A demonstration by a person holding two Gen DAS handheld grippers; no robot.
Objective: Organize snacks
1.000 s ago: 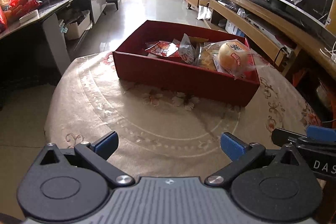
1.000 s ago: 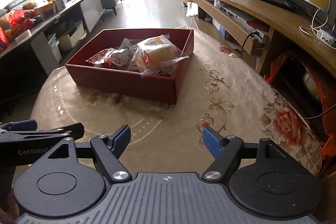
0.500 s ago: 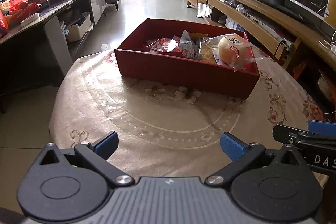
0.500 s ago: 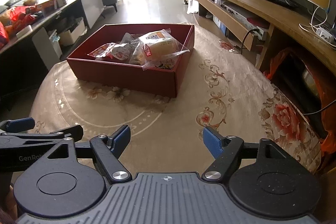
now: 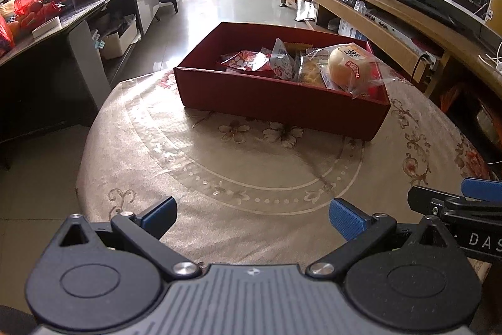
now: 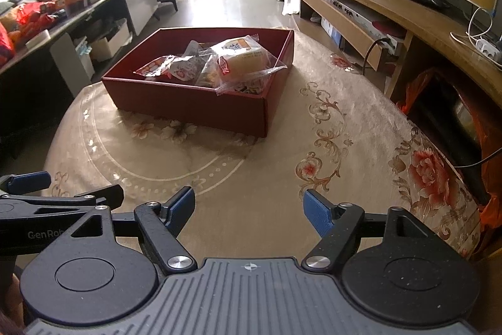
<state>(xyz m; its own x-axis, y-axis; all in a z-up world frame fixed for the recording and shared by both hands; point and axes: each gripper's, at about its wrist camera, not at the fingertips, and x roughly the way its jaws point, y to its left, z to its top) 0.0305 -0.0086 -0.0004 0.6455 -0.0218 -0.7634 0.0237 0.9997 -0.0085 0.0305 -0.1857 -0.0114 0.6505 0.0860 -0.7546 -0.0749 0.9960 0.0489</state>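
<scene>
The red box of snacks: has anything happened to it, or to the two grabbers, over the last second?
Both grippers drew back a little from the red box, which now looks slightly farther away in both wrist views. Nothing was grabbed or let go: the left gripper and right gripper stayed open and empty. The snack packets lie in the box as before, on the patterned tablecloth.

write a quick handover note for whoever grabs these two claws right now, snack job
Left claw: open, holds nothing, above the near part of the table.
Right claw: open, holds nothing, beside the left one.
Red box: on the patterned tablecloth, far side of the table from both claws.
Snacks: all seen ones lie inside the box, piled toward its right end: a bagged round bun on top, a red-and-white packet to its left, others under them.
Done: no snack shows loose on the cloth.
Left: probably nothing to pick up; maybe tidy the pile.
</scene>
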